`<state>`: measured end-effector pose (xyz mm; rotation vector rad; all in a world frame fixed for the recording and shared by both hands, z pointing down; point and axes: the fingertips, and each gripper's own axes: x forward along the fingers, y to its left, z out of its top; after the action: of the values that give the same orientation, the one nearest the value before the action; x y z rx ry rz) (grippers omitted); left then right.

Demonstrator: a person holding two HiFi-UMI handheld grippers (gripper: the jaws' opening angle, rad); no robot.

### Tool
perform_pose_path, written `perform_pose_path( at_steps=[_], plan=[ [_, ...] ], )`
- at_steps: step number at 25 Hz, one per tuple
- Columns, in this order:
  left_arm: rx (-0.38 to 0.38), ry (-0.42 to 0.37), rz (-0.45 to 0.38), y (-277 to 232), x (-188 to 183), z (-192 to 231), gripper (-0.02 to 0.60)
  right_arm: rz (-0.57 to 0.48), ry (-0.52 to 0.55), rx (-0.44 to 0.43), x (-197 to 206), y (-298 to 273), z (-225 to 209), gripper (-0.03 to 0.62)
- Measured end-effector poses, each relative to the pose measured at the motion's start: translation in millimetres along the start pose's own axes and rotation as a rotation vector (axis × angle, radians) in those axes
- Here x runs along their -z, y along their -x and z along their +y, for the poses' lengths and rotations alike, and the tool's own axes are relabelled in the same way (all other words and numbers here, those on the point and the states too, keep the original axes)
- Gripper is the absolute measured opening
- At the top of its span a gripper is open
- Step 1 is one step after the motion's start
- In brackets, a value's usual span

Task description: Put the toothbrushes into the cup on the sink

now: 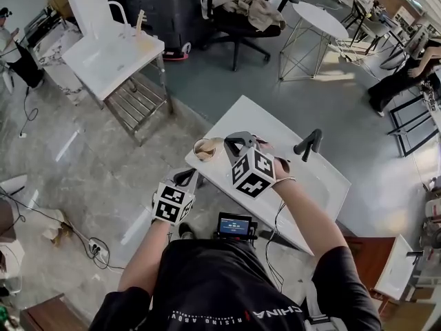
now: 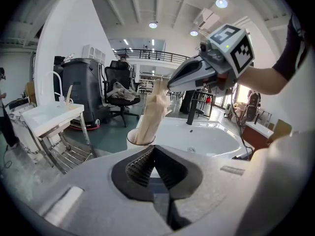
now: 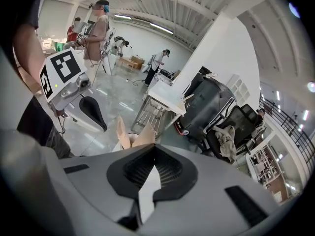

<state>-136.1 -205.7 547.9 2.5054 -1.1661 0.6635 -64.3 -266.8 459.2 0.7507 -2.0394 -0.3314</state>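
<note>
Right gripper: its fingers are closed on the upper end of a toothbrush in a beige paper sleeve.
Toothbrush: it hangs from the right fingers at a slant. Its lower end is already inside the cup.
Cup: it stands at the near corner of the sink, just below and in front of the right fingers and just ahead of the left fingers.
Second toothbrush: another beige sleeve stands in the cup just beside the held one. It is probably a toothbrush already delivered.
Left gripper: its fingers are pressed together with nothing between them. They point at the cup from the sink's front edge and touch neither cup nor toothbrush.
Faucet: it is beyond the right fingers, well away from the cup and out of the way.
Step in hand: placing. The toothbrush is partly in the cup but not yet let go.
Progress: the head view shows no other toothbrush lying on the sink, so the task looks close to done.
Next move: the right fingers need to open so the toothbrush drops the rest of the way in. They then need to lift straight up and away.
Care needed: the paper sleeve may cling to the fingers on release. A sideways pull could drag it back out or tip the light cup at the sink's edge. The free left fingers are near enough to steady the cup if it rocks.
</note>
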Motion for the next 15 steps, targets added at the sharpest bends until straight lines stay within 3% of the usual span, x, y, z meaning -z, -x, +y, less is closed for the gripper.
perform_pose_path(
  at_steps=[15],
  plan=[
    [0.011,0.021,0.057,-13.5,17.0,-13.3,-0.003,-0.067,-0.077,-0.061,5.9,-19.3,10.0,0.009]
  ],
)
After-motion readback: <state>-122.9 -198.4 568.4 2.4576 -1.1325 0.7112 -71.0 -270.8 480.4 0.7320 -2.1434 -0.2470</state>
